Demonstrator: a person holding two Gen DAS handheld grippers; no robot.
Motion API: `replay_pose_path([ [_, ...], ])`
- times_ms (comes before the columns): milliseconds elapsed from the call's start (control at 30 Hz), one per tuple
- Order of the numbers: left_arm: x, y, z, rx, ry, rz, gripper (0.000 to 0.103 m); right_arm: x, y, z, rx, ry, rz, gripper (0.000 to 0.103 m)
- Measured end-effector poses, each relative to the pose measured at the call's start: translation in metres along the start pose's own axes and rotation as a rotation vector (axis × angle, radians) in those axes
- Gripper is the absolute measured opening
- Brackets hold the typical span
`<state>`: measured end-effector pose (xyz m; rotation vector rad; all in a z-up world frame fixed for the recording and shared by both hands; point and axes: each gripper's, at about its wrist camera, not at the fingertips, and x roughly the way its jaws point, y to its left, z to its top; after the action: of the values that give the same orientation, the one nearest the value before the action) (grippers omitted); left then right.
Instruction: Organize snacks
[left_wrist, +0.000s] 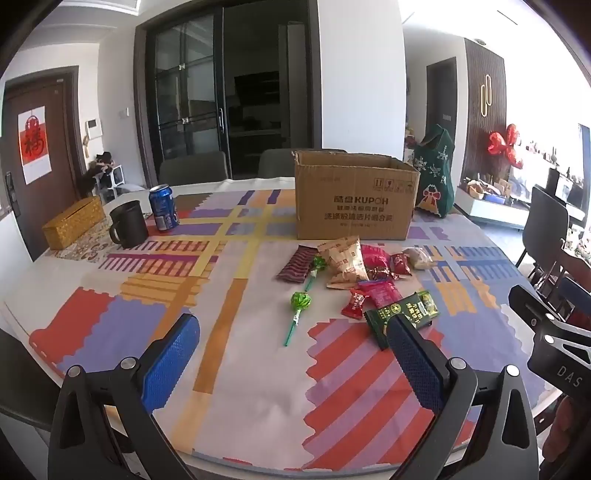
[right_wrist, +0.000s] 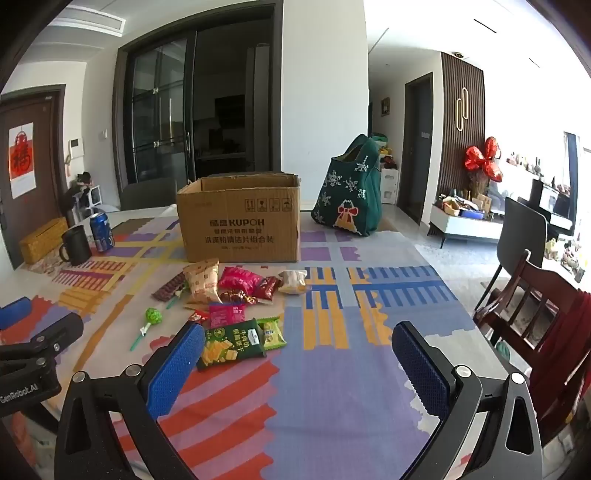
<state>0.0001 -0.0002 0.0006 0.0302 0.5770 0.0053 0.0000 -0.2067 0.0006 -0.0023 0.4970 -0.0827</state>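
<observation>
Cardboard box (right_wrist: 240, 221) — interior hidden

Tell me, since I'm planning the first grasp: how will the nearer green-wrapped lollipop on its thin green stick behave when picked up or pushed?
The nearer green-wrapped lollipop has a round head, so a push would probably roll or pivot it around its stick. It looks small and likely light. The stick lies flat on the patterned tablecloth, so pinching the head seems easier.
</observation>
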Motion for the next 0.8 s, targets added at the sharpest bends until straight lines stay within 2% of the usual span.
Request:
replay_pose_path([
  [200,-0.0063,0.0019,-0.0030,-0.010,-0.013,-0.022,0.103,-0.0021,-0.0005,0.0006,0.005,-0.010,0.001,0.102],
  [800,-0.0082,-0.0001,0.0002,0.000,-0.026,-0.011,0.103,-0.0030,-0.0043,0.0019,0.010,-0.010,-0.008,0.102],
])
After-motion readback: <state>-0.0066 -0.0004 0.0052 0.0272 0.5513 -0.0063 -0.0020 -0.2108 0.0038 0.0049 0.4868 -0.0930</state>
